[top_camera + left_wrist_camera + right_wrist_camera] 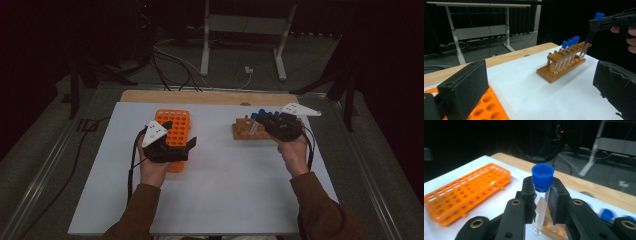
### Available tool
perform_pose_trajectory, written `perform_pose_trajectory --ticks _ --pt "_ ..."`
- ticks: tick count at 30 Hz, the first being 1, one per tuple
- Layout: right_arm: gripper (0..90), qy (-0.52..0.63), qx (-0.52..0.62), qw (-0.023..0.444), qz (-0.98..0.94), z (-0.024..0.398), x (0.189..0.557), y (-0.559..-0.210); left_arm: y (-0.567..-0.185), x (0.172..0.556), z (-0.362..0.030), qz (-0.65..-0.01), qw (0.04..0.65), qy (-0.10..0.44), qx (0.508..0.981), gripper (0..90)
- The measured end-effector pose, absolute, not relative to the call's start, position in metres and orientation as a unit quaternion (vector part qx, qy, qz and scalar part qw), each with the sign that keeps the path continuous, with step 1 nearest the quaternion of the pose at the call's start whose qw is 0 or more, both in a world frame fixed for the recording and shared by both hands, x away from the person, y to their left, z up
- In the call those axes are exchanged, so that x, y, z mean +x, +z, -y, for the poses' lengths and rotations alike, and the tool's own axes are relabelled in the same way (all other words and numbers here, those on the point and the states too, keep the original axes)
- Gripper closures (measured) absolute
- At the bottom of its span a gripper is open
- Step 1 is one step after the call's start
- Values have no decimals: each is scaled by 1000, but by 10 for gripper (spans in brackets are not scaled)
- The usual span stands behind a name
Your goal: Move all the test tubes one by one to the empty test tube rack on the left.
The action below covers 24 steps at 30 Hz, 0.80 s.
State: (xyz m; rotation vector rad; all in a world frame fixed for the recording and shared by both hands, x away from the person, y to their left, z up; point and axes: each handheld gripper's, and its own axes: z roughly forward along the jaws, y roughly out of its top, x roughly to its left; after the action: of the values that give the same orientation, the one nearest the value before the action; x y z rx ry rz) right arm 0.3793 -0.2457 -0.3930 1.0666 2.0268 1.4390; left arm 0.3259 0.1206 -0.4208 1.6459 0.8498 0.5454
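A clear test tube (539,207) with a blue cap (543,178) stands upright between the jaws of the right gripper (541,200), which are closed on its glass just below the cap. In the left gripper view the same tube hangs from that gripper above the far end of the wooden rack (564,65), its lower end level with the rack's top bar and seemingly not seated in a hole. The rack holds a row of other blue-capped tubes (570,42) and sits on the right part of the white surface (225,175).

Across the surface lies the orange rack (174,131), a grid of empty holes. The left gripper (175,147) rests at its near end with its jaws spread wide (nothing sits between them), one jaw lying over the orange grid.

The step in hand looks like carrying the tube from the wooden rack to the orange one. To do it well, lift the tube straight up until its rounded bottom is clearly above the neighbouring caps before moving sideways, so it does not knock them or drag the wooden rack. Keep the tube vertical during the crossing; the grip is high on the glass, so a tilt could let it swing or slip. The left gripper could steady the orange rack by pressing on its edge, leaving the target hole uncovered.
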Motion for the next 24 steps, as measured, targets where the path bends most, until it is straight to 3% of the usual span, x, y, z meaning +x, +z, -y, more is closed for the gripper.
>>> perform_pose_trajectory --ticks 11,14,18,20,21,24 --pt "762 524 360 171 -752 202 375 -399 -426 335 -84 -345 554 228 722 110" --pt "762 525 352 162 -758 189 373 -399 -427 336 -72 -332 549 223 734 176" --pt "763 526 345 146 -764 173 372 -399 -428 337 -61 -323 544 214 744 365" --pt "763 525 342 146 -766 170 371 -399 -429 338 -56 -319 545 205 748 390" --pt "763 525 339 142 -768 165 370 -400 -430 339 -54 -318 545 204 749 463" --pt "763 526 335 140 -769 161 369 -400 -432 341 -49 -315 538 196 757 522"
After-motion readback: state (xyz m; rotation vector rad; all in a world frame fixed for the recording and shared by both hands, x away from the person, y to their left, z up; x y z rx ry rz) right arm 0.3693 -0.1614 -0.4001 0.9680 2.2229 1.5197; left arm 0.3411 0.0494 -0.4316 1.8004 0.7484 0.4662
